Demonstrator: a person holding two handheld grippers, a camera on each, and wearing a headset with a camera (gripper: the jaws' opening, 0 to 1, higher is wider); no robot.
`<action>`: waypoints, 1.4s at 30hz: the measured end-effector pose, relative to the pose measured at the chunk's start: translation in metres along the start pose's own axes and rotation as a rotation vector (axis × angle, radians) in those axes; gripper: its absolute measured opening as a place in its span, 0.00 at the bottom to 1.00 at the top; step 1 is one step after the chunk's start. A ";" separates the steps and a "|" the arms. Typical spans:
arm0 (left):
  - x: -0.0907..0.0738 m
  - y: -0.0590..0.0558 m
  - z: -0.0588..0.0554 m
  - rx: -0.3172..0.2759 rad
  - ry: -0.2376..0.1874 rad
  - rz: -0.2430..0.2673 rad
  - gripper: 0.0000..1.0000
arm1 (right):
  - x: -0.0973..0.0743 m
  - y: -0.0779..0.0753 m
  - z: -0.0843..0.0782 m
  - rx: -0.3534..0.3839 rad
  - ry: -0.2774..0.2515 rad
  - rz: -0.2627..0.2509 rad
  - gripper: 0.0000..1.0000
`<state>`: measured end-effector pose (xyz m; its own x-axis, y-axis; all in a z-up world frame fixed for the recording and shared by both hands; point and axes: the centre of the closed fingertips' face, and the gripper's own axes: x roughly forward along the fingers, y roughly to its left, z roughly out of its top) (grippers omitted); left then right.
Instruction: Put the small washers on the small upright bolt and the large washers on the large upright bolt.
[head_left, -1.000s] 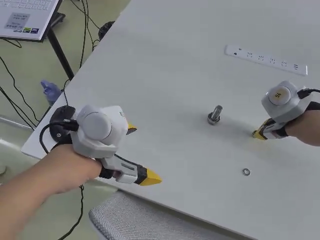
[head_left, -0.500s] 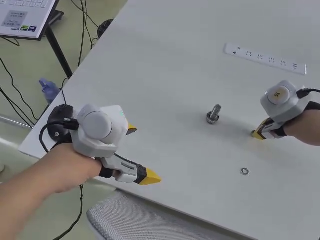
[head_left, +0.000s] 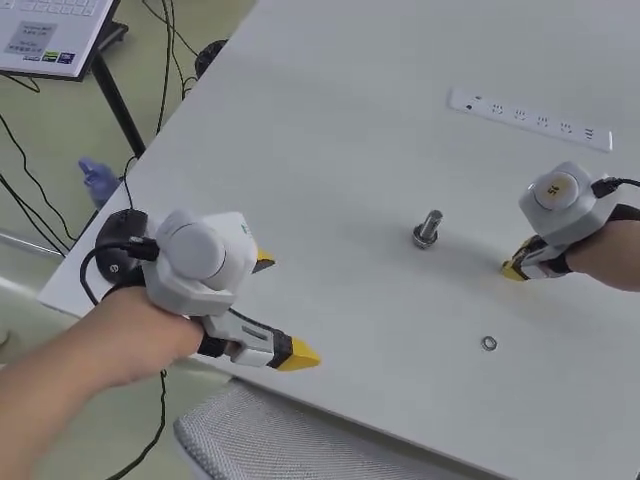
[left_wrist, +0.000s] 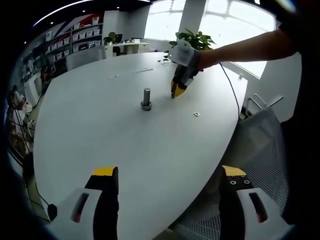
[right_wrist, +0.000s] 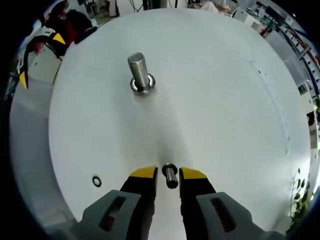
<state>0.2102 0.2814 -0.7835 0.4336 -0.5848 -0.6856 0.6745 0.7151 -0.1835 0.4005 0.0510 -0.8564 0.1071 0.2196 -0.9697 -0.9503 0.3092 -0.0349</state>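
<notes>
White tabletop (head_left: 330, 120), with a power strip (head_left: 530, 118) at the far side. Large upright bolt (head_left: 428, 228) stands mid-table. Right gripper (head_left: 513, 268) has its jaws set narrowly either side of the small bolt (right_wrist: 170, 176); whether they pinch it cannot be told. Left gripper (head_left: 283, 308) hovers near the table edge, jaws wide apart and empty. One washer (head_left: 489, 343) lies flat, well apart from both bolts. Judgement: the small bolt is being stood or steadied. Next move calls for a fine pinch to lift the flat ring.

Left tool (head_left: 283, 307) and right tool (head_left: 515, 268) have grey-white bodies, yellow tips, black cables.
</notes>
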 end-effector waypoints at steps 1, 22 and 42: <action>0.000 -0.001 0.000 0.000 0.000 0.000 0.82 | 0.000 0.000 0.000 0.000 0.000 0.000 0.19; -0.007 -0.001 0.009 0.018 -0.034 0.019 0.87 | -0.025 0.001 0.007 -0.031 -0.025 -0.005 0.28; -0.008 -0.007 0.014 0.042 -0.042 0.030 0.99 | -0.058 0.013 0.009 -0.035 -0.058 -0.031 0.32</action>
<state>0.2105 0.2758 -0.7667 0.4783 -0.5792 -0.6602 0.6846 0.7167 -0.1328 0.3842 0.0505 -0.7981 0.1529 0.2639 -0.9524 -0.9558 0.2842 -0.0747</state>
